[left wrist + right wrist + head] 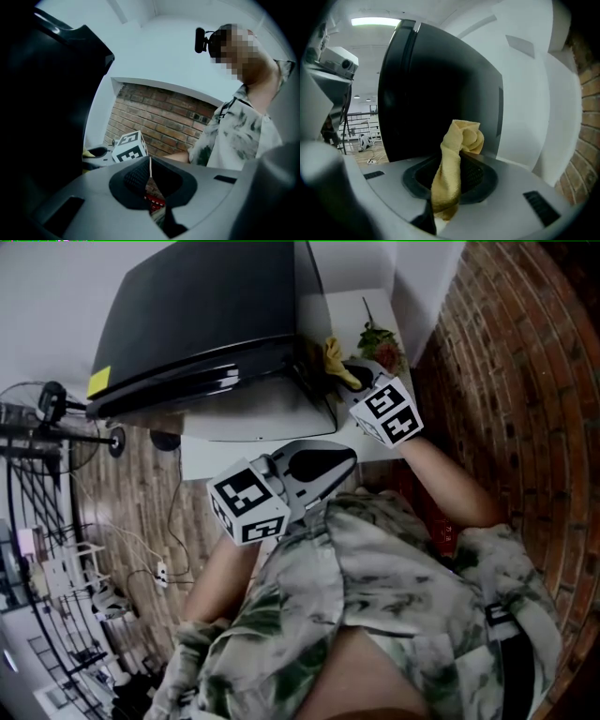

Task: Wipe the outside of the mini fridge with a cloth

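Note:
The black mini fridge stands on a white table. My right gripper is at the fridge's right side near its lower front corner, shut on a yellow cloth. In the right gripper view the cloth sticks up out of the right gripper, its bunched end close to the fridge's dark side panel; I cannot tell whether they touch. My left gripper is held low near the person's chest, shut with nothing in it. In its own view the left gripper has its pads together.
A small leafy plant sits on the table behind the right gripper. A brick wall runs along the right. A fan on a stand, racks and cables on the wooden floor fill the left.

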Demonstrator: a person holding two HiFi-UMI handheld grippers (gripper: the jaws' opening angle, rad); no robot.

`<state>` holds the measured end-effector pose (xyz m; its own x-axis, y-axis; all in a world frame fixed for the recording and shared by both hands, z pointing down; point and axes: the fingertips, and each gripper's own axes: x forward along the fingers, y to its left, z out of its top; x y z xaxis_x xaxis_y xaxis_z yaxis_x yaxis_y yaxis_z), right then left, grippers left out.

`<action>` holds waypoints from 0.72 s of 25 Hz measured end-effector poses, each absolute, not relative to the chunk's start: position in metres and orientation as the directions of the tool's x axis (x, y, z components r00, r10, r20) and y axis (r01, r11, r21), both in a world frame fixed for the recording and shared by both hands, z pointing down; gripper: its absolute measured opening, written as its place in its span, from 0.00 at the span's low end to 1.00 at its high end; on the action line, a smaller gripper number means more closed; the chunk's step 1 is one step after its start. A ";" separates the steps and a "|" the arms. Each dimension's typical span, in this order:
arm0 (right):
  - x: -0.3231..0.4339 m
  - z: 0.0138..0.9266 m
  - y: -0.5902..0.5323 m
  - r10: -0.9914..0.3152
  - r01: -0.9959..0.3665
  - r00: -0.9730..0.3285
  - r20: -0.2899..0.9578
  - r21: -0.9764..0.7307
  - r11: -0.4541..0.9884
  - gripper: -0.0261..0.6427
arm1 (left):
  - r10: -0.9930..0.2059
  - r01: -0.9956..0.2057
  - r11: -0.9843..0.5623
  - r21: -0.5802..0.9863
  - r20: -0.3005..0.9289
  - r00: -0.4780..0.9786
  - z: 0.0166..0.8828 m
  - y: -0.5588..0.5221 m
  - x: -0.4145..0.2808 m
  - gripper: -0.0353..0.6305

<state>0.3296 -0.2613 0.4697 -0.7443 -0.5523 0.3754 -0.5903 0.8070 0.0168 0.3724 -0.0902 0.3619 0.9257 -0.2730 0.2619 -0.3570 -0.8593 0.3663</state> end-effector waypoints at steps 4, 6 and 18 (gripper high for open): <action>0.329 0.516 -0.261 -0.540 -0.609 -0.717 0.440 -0.020 0.793 0.18 | -0.274 -0.361 -0.857 0.369 0.266 0.924 0.363 -0.090 0.370 0.09; 0.329 0.537 -0.261 -0.531 -0.616 -0.705 0.470 -0.036 0.787 0.18 | -0.277 -0.364 -0.855 0.369 0.268 0.923 0.364 -0.090 0.368 0.09; 0.342 0.582 -0.280 -0.550 -0.694 -0.644 0.532 -0.103 0.713 0.18 | -0.309 -0.384 -0.842 0.380 0.245 0.919 0.365 -0.089 0.326 0.09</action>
